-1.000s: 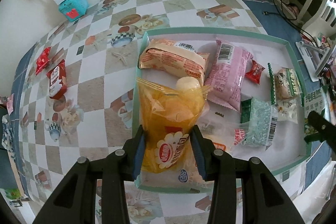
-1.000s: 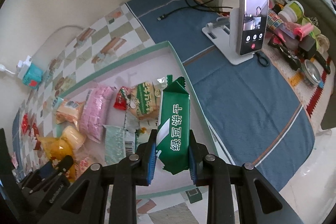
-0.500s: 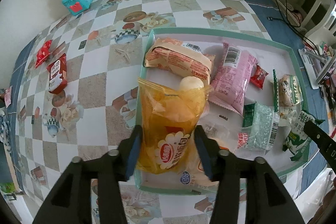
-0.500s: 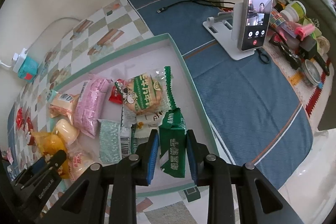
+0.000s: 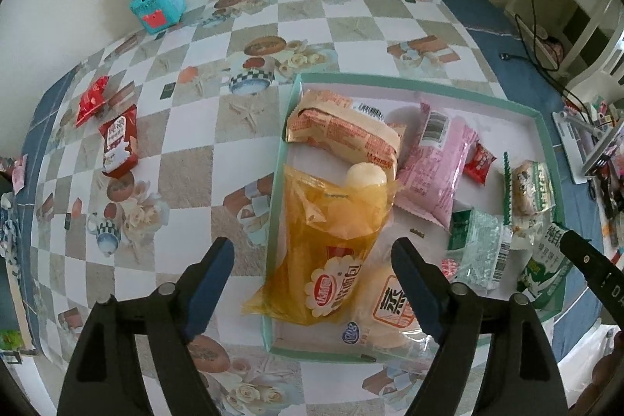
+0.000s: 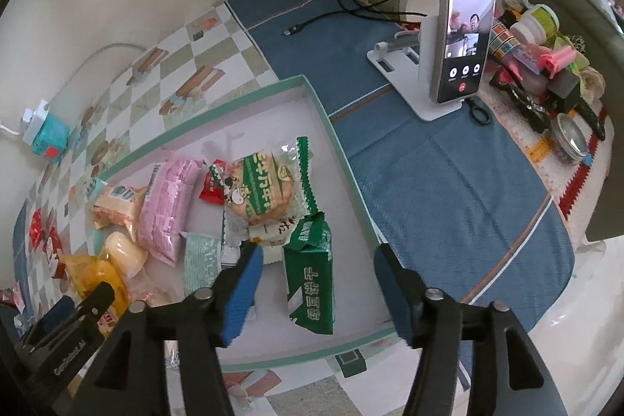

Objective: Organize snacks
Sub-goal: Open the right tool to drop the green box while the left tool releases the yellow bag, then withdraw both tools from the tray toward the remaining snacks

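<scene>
Both claws have just let go. A second ago the left claw (image 5: 312,256) was clenched on the orange snack bag (image 5: 331,240); now its blue pads stand wide apart on either side, and the bag lies in the teal-rimmed tray (image 5: 409,82) at lower centre of the left view, its bottom corner hanging over the near-left rim. The right claw (image 6: 316,283) was gripping the green biscuit pack (image 6: 310,283) upright; now its jaws are spread just as wide, and the pack lies flat inside the tray (image 6: 343,158) at lower centre of the right view, near the tray's right wall, with its top end against the green-and-white cracker packet (image 6: 269,190).

So two more snacks are in the tray, alongside the pink packet (image 5: 433,166) and the tan bread pack (image 5: 343,131). The job isn't finished, I'd say: a red sachet (image 5: 119,139) and a smaller red packet (image 5: 91,98) are still out on the checked bench (image 5: 234,104), at centre left of the left view. The left claw looks best placed to fetch those next
</scene>
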The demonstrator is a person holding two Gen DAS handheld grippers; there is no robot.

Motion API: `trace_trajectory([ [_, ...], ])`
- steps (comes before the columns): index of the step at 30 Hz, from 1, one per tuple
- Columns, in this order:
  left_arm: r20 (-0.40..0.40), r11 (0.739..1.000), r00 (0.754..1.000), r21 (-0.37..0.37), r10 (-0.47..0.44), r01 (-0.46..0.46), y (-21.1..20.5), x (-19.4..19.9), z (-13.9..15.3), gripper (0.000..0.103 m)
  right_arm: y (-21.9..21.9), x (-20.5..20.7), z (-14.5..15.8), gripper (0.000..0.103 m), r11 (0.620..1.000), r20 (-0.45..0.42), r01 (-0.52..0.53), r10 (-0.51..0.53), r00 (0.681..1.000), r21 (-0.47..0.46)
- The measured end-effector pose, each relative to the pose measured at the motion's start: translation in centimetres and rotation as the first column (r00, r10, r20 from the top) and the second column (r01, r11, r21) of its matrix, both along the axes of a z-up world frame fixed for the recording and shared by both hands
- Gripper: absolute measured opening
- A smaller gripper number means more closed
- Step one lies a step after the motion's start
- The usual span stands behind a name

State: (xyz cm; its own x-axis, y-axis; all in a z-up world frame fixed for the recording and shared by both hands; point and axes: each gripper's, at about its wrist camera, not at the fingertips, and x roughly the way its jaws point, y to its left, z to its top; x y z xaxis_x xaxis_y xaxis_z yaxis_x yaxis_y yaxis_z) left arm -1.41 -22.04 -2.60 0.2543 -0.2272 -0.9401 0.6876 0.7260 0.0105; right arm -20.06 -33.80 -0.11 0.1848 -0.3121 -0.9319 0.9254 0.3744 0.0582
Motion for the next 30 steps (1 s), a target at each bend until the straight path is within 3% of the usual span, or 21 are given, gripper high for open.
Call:
trace_trajectory([
  [16,0.04,0.996,0.996,-0.033,0.079,-0.078,1.1,0.8,1.7,0.087,0.9,1.1,2.0,0.086,0.995,0.041,-0.054,0.057,0.998,-0.08],
  [20,0.053,0.992,0.992,-0.042,0.119,-0.117,1.5,1.4,1.9,0.087,1.3,1.7,2.1,0.103,0.993,0.038,-0.074,0.078,0.996,-0.097],
  [22,0.057,0.99,0.989,-0.042,0.134,-0.132,1.8,1.6,1.9,0.089,1.5,2.0,2.2,0.103,0.991,0.043,-0.084,0.089,0.995,-0.103],
  [25,0.056,0.987,0.987,-0.059,0.153,-0.149,2.0,1.9,2.0,0.103,1.8,2.5,2.3,0.103,0.99,0.053,-0.097,0.103,0.993,-0.103],
  [30,0.047,0.982,0.984,-0.089,0.174,-0.169,2.4,2.3,2.4,0.103,2.4,3.5,2.3,0.103,0.986,0.073,-0.138,0.145,0.987,-0.094],
])
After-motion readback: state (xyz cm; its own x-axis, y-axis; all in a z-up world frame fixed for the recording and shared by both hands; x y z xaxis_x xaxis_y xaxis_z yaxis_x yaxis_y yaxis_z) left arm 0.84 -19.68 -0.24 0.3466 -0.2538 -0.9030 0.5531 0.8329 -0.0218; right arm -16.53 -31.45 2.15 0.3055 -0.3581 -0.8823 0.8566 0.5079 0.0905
